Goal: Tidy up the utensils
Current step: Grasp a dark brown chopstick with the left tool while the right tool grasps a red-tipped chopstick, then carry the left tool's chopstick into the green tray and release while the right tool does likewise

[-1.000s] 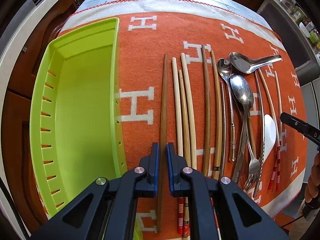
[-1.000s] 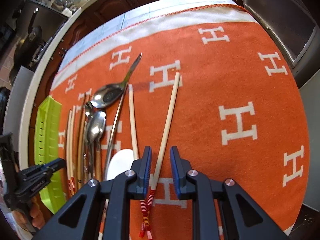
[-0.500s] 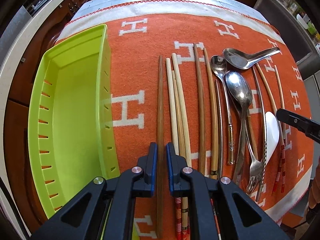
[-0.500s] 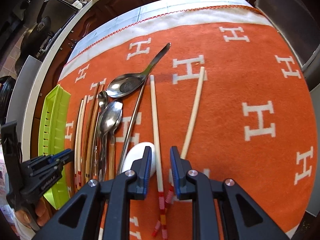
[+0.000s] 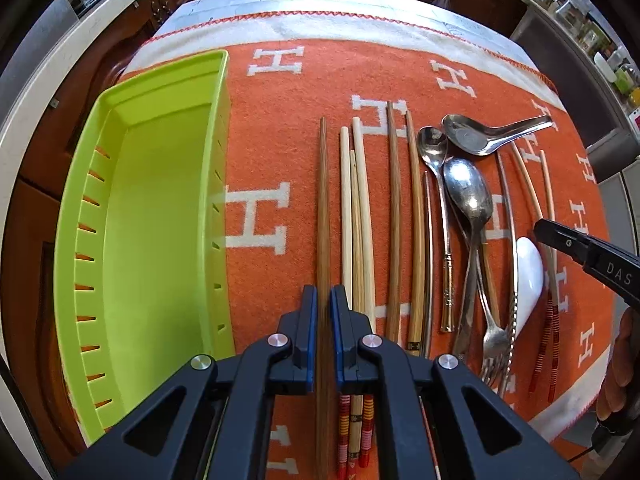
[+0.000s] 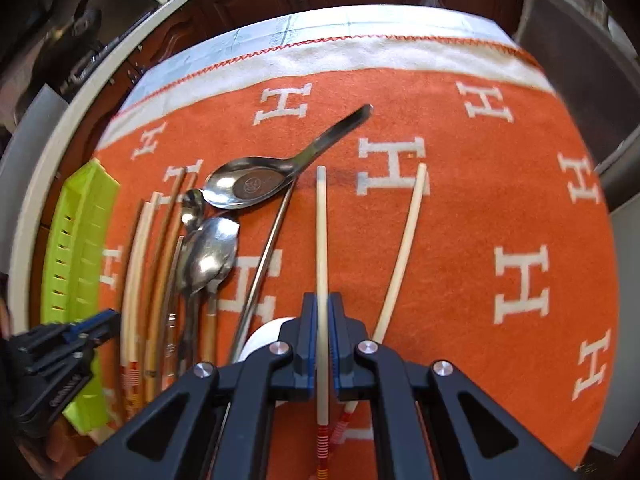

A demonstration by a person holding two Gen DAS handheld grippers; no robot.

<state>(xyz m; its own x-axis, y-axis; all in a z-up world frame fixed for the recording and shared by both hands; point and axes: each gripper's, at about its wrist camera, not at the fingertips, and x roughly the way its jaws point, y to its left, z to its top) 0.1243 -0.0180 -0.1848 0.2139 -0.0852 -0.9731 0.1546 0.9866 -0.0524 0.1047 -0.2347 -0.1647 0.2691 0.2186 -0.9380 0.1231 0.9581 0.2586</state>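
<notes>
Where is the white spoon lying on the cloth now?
In the left wrist view the white spoon lies at the right end of the utensil row, between a twisted metal rod and the red-banded pale chopsticks.

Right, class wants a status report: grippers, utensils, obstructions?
Left gripper shut on dark chopstick. Right gripper shut on pale chopstick. Green tray empty, path unobstructed.

left gripper (image 5: 323,300): jaws clamped, pointing steeply down | right gripper (image 6: 321,308): same

Both wrist views look steeply down, close, sharing the orange cloth (image 5: 304,92)
</notes>
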